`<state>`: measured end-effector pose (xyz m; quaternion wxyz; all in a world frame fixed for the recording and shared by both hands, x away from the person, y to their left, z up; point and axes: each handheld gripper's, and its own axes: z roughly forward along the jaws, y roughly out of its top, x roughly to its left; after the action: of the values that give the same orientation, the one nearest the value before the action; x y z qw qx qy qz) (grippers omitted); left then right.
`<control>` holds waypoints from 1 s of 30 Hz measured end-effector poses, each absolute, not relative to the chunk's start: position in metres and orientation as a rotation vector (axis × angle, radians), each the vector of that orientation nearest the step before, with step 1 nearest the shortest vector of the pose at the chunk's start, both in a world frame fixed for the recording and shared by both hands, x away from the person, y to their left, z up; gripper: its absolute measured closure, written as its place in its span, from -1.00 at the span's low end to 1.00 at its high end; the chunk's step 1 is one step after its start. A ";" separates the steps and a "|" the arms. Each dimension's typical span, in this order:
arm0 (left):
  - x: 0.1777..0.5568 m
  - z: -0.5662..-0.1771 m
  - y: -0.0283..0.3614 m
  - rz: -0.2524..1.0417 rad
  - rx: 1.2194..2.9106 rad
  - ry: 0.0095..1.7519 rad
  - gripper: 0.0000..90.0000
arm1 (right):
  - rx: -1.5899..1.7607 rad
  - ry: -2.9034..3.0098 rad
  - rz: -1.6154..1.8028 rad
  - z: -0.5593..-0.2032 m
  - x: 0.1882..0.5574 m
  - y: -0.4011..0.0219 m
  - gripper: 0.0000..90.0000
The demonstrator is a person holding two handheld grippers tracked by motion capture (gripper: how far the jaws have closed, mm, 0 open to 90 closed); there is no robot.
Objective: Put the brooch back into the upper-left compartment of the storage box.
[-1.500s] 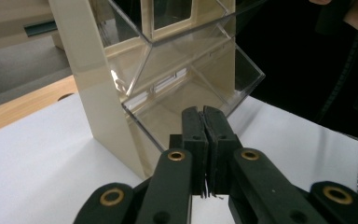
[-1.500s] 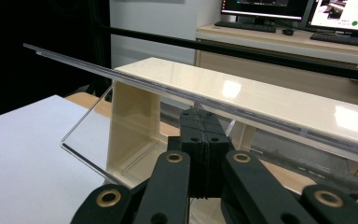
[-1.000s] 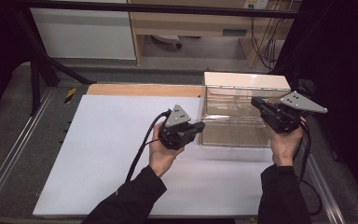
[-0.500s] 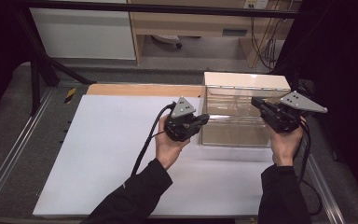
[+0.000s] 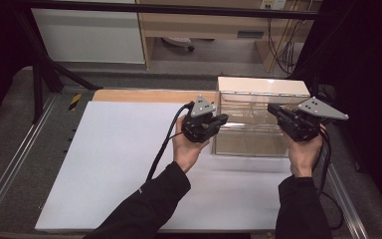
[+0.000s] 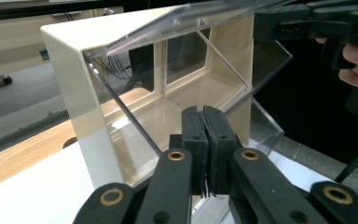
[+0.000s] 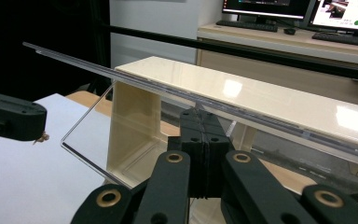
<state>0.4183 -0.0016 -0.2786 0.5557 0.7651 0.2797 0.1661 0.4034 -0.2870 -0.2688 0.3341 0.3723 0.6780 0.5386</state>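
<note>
A cream box point(image 5: 261, 85) with clear plastic walls and a raised clear lid point(image 7: 135, 77) stands at the table's back right. My left gripper point(image 5: 221, 119) is shut with nothing between its jaws, tips close to the box's left clear wall point(image 6: 135, 121). My right gripper point(image 5: 274, 110) is shut too, held at the box's right side. In the right gripper view its tips point(image 7: 204, 116) sit just under the lid's edge; I cannot tell whether they touch it. The right gripper point(image 6: 307, 23) also shows beyond the box in the left gripper view.
The box rests on a white sheet point(image 5: 119, 159) over a wooden tabletop point(image 5: 144, 95). Metal rails run along both table sides point(image 5: 10, 169). A desk with monitors and a keyboard point(image 7: 279, 23) stands behind.
My left gripper has moved right and slightly up, closing in on the box's left side. The right gripper and the box have kept still.
</note>
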 end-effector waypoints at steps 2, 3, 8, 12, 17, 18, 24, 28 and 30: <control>0.419 -0.277 -0.004 0.401 1.806 0.658 0.96 | 0.972 1.770 1.406 -0.269 0.403 -0.287 1.00; 0.420 -0.277 -0.005 0.407 1.805 0.654 0.96 | 0.972 1.770 1.403 -0.269 0.403 -0.287 1.00; 0.425 -0.276 -0.012 0.425 1.818 0.651 0.95 | 0.973 1.770 1.404 -0.268 0.403 -0.287 1.00; 0.430 -0.276 -0.016 0.419 1.811 0.653 0.95 | 0.973 1.771 1.404 -0.268 0.404 -0.287 1.00; 0.437 -0.279 -0.018 0.433 1.821 0.663 0.95 | 0.971 1.773 1.396 -0.268 0.404 -0.288 1.00; 0.438 -0.280 -0.018 0.436 1.822 0.667 0.95 | 0.974 1.769 1.401 -0.267 0.404 -0.288 1.00; 0.445 -0.285 -0.019 0.422 1.825 0.687 0.95 | 0.971 1.776 1.394 -0.267 0.404 -0.288 1.00; 0.447 -0.288 -0.021 0.424 1.834 0.684 0.95 | 0.974 1.777 1.395 -0.267 0.405 -0.288 1.00; 0.448 -0.289 -0.021 0.426 1.844 0.688 0.95 | 0.973 1.777 1.395 -0.267 0.405 -0.288 1.00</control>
<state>0.4483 -0.0210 -0.2891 0.5345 0.7739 0.2887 0.1789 0.4048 -0.2885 -0.2669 0.3344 0.3728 0.6810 0.5343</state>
